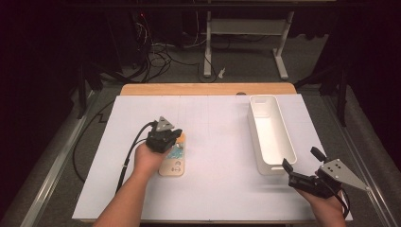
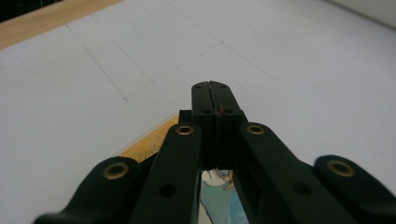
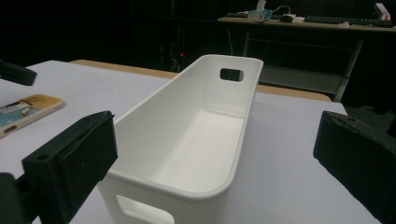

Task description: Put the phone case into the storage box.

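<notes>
Two grippers, one white bin [image 1: 272, 135], one phone case [image 1: 174, 161] on white table [image 1: 217, 142].
Bin empty, long axis running away, just ahead of right gripper [image 1: 302, 164], jaws wide. Case flat under left gripper [image 1: 177, 135], jaws pressed together above its far end, gripping nothing visible.

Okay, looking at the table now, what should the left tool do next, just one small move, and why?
Probably open the left tool: its jaws are shut and it hovers over the yellow-edged phone case with the colourful picture, gripping nothing. The long white plastic bin sits empty to the right.
</notes>
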A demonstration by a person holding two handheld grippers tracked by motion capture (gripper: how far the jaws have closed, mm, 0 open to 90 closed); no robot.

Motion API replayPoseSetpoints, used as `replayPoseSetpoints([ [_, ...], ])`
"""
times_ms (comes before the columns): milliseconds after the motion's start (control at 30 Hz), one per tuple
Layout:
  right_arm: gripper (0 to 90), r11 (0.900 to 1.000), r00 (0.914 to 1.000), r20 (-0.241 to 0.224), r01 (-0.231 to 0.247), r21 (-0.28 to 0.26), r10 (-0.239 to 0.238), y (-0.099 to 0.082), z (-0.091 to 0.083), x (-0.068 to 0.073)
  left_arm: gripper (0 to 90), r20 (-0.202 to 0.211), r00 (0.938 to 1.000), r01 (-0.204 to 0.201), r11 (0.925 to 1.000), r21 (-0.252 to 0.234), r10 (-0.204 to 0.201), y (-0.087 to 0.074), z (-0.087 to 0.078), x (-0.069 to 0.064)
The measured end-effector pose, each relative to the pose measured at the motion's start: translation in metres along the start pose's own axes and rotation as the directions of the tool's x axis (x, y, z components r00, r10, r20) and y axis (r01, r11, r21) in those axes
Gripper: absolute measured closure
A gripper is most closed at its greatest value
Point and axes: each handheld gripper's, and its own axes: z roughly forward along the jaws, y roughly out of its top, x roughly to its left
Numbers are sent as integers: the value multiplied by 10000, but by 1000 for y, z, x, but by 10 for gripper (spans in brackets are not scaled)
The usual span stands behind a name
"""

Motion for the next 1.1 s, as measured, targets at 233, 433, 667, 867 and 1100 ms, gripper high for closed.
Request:
replayPoseSetpoints([
  [233, 1, 10000, 10000, -44, -69, 11, 69, -1, 1, -2, 900, -17, 9994, -337, 9927, 1155, 341, 10, 36, -5],
  [433, 1, 10000, 10000, -52, -83, -10, 83, -1, 0, -3, 900, -62, 9995, -295, 9876, 1541, 308, 8, 48, 1],
  [667, 1, 9999, 9999, -98, -125, -30, 125, -1, 0, -1, 900, -8, 9987, -495, 9856, 1618, 503, 10, 52, 1],
  [867, 1, 9998, 9998, -123, -173, -25, 173, -1, 1, -1, 900, -235, 9982, -499, 9818, 1834, 551, 8, 48, 9],
  [1100, 1, 9997, 9997, -118, -235, -41, 234, -1, 0, -2, 900, -568, 9971, -370, 9768, 2107, 501, 1, 38, 25],
])
